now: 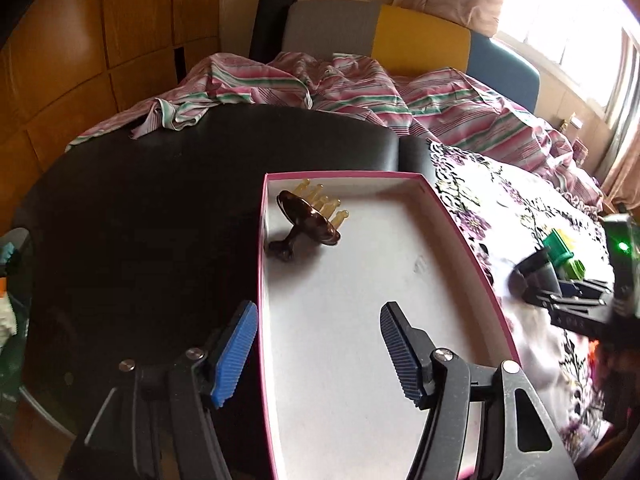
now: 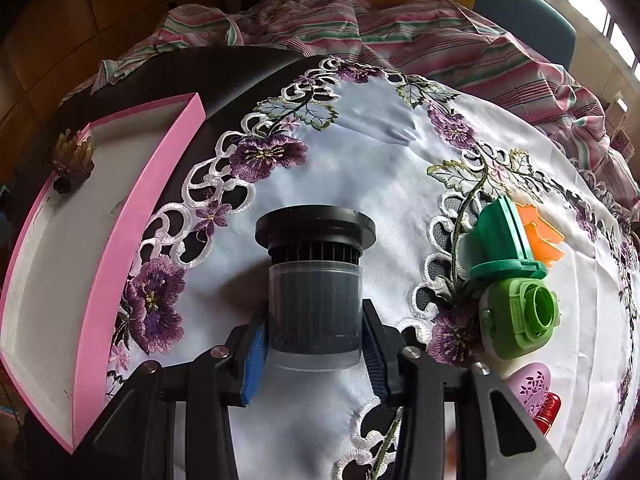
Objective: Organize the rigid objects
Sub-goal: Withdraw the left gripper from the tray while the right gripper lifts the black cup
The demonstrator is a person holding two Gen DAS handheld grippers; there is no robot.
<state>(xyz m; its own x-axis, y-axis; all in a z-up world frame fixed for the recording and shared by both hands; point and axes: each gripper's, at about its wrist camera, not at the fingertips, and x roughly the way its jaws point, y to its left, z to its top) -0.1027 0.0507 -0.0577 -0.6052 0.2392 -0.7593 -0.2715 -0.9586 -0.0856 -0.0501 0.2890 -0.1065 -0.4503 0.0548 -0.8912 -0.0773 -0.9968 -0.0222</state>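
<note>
Nearest, the right gripper point(image 2: 314, 354) has its jaws clenched on the clear cup end of a black pleated filter cartridge point(image 2: 315, 276), which lies on the embroidered cloth point(image 2: 380, 152) over the desk. To move it well, I would lift it level, clear the pink box's point(image 2: 132, 216) wall, and set it down beside the brown scalp massager point(image 1: 306, 218) lying in the box's far corner. The left gripper point(image 1: 316, 350) hangs released and empty over the box's near edge. Right of the filter, a green plastic piece point(image 2: 506, 240) and other small items overlap, hard to identify; some are cut off at the frame edge.
</note>
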